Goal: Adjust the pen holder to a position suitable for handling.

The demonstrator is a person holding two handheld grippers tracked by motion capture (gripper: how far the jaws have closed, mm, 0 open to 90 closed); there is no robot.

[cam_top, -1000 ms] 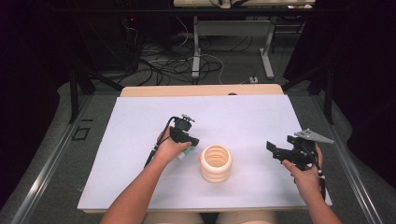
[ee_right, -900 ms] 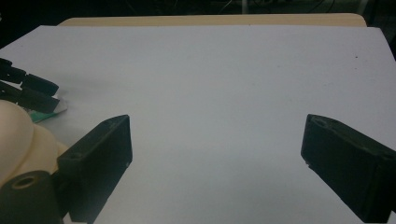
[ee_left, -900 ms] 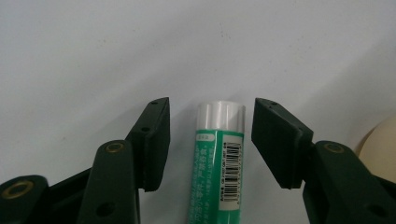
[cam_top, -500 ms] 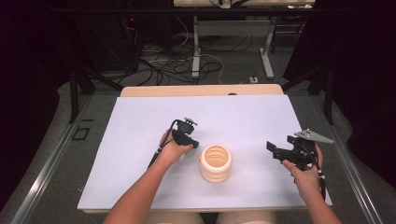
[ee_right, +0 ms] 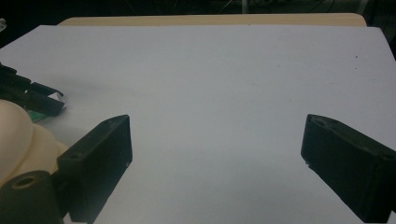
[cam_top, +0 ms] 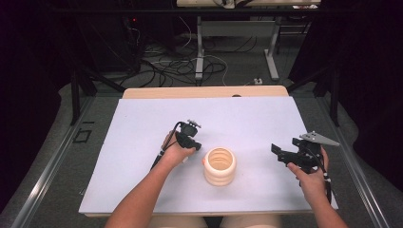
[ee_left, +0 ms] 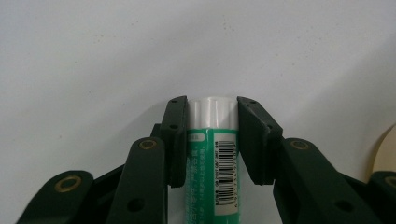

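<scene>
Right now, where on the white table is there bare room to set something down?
Free: the far half of the white tabletop, and between the ribbed cream plastic cup and right hand-held gripper. Crowded: the left hand-held gripper, clamping a green-and-white glue stick, beside the cup.

The white table top [cam_top: 142, 142] sits evenly lit from above while the floor and room around it fall to near black. Shadows on it are soft and short. The gripper views look dimmer and greyish — near jaws slightly soft, the far edge of the table top darkening.
</scene>
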